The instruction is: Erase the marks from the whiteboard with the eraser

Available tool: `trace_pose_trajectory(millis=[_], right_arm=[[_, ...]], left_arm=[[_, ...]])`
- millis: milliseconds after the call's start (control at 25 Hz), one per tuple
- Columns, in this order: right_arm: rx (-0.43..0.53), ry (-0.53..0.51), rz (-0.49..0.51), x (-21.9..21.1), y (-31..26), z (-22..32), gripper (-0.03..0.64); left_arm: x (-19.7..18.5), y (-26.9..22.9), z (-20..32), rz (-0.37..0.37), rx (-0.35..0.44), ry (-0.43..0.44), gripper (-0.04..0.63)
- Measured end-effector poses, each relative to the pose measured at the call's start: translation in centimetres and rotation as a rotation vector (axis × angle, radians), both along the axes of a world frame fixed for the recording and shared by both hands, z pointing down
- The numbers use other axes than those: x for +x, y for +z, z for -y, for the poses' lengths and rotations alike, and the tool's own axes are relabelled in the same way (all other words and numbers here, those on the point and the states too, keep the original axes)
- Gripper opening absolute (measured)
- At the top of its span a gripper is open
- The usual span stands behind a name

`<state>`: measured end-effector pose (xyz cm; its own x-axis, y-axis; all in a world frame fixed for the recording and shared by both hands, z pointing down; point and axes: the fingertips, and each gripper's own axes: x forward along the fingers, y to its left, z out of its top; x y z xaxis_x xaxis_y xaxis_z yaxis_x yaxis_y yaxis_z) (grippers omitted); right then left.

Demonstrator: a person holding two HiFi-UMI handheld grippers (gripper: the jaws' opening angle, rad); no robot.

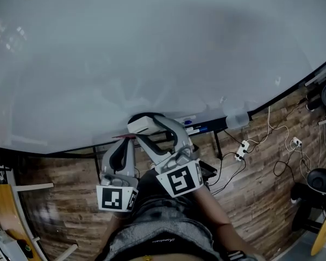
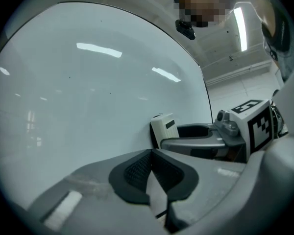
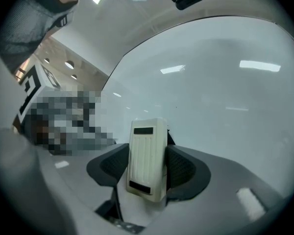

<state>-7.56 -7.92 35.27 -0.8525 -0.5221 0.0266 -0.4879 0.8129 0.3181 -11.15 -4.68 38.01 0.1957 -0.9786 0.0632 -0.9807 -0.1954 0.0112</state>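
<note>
White plastic eraser (image 3: 147, 155) sits pinched by its long sides between your right gripper (image 3: 146, 166) pads, dark felt side turned toward the whiteboard (image 1: 152, 48). That grip makes sense to me, since it lets the pad sit flat for wiping. It's down at the board's bottom edge, just above the tray (image 1: 206, 125), touching the surface or very close; I can't tell which. Your left gripper (image 2: 152, 173) hangs just beside it, pads closed together on nothing, probably parked there out of the way. I honestly can't spot clear marks, only faint smears, so I'd guess you're nearly done.
</note>
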Motion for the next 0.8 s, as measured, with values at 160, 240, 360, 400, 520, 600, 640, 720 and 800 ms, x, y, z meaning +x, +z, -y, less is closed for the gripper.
trace_pose_trajectory(millis=[160,240,360,400,520,600,640,720,800], right_arm=[[0.004,0.007,0.01,0.1,-0.1,0.2,0.247],[-0.001,0.016,0.007,0.1,-0.1,0.2,0.247],[-0.002,0.042,0.001,0.1,0.1,0.3,0.247],[0.001,0.052,0.002,0.1,0.1,0.3,0.249],[0.016,0.073,0.007,0.0,0.0,0.2,0.249],[0.025,0.083,0.015,0.0,-0.1,0.2,0.249],[0.029,0.089,0.019,0.0,-0.2,0.3,0.249],[0.035,0.105,0.024,0.3,-0.2,0.4,0.249],[0.032,0.124,0.029,0.7,-0.2,0.5,0.249]], left_arm=[[-0.5,-0.4,0.7,0.0,0.004,0.022,0.003],[-0.6,-0.5,1.1,0.003,0.005,0.047,0.003],[-0.3,-0.4,1.6,0.006,0.002,0.094,0.003],[-0.3,-0.3,1.7,0.005,0.002,0.11,0.003],[-0.3,-0.2,1.6,-0.008,0.002,0.149,0.003],[-0.3,0.0,1.5,-0.019,-0.007,0.171,0.003],[-0.2,0.0,1.5,-0.019,-0.007,0.184,0.003],[0.0,0.1,1.5,-0.018,-0.004,0.211,0.003],[0.2,0.2,1.4,-0.026,-0.007,0.227,0.003]])
